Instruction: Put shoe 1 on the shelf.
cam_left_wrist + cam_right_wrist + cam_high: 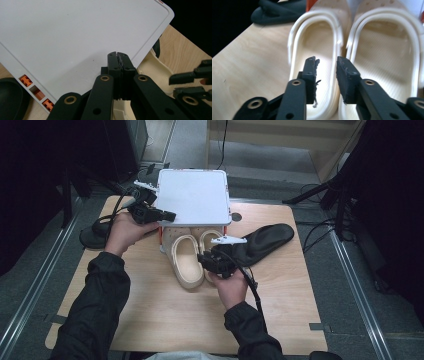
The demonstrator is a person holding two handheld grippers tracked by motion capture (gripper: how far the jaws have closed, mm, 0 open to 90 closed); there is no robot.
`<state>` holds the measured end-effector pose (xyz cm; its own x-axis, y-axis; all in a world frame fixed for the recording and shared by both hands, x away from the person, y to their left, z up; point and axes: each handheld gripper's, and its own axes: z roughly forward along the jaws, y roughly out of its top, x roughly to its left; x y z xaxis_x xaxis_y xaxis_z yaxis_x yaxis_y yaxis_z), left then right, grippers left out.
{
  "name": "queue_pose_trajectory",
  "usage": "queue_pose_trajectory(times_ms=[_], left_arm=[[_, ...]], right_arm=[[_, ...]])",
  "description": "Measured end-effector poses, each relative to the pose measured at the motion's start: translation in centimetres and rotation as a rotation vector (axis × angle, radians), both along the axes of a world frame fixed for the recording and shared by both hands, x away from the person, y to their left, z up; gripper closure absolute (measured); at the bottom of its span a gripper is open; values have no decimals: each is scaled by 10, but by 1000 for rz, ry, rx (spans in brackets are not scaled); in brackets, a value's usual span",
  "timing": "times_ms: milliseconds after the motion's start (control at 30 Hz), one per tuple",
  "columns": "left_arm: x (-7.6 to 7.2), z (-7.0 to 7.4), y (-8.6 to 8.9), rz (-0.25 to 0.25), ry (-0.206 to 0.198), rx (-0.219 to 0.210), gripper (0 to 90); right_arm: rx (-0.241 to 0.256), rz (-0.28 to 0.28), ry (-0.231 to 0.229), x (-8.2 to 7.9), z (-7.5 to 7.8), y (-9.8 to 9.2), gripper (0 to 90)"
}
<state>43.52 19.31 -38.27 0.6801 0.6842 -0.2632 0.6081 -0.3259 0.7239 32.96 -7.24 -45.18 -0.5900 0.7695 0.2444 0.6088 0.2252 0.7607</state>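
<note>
From the high view, a white square plastic lid [194, 196] with orange clips is tilted up over the toes of a pair of cream rubber clogs [186, 260] lying side by side on the pale wooden counter [150, 305]; the left gripper [165, 215] meets the lid's near left edge, and the right gripper [204, 257] hovers over the clogs between their heels. A black flat insole [265, 242] lies just right of the clogs, and another dark flat piece [95, 236] sits at the counter's left edge. In the left gripper view, the left gripper [117, 55] has its jaws pressed together on the lid's [75, 42] rim, with a cream clog [155, 67] beneath and the other gripper's jaws at the right. In the right gripper view, the right gripper [326, 62] stands with its jaws apart, holding nothing, above the adjoining side walls of the two clogs [342, 42], whose toes reach under the lid's orange-clipped edge.
</note>
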Motion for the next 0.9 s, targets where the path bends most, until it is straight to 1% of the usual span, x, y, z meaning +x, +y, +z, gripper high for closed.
queue_pose_trajectory(times_ms=[200,300,367,500,533,567,700,800,900], left_arm=[[0,0,0,1,0,0,900],[0,0,0,2,0,0,900],[0,0,0,1,0,1,900],[0,0,0,0,-1,2,900],[0,0,0,1,-1,2,900],[0,0,0,0,0,1,900],[0,0,0,3,4,-3,900],[0,0,-1,8,4,-3,900],[0,0,0,3,2,2,900]], right_arm=[[-9,60,-11,-29,-11,-5,870],[-21,86,-5,-39,-20,-6,900],[-24,97,13,-42,-27,-7,900],[-35,116,39,-45,-43,-7,900],[-42,123,54,-45,-49,-6,900],[-42,123,54,-45,-49,-6,900],[-45,135,80,-43,-56,-1,900],[-57,135,71,-42,-58,3,900],[-57,137,72,-40,-60,7,900]])
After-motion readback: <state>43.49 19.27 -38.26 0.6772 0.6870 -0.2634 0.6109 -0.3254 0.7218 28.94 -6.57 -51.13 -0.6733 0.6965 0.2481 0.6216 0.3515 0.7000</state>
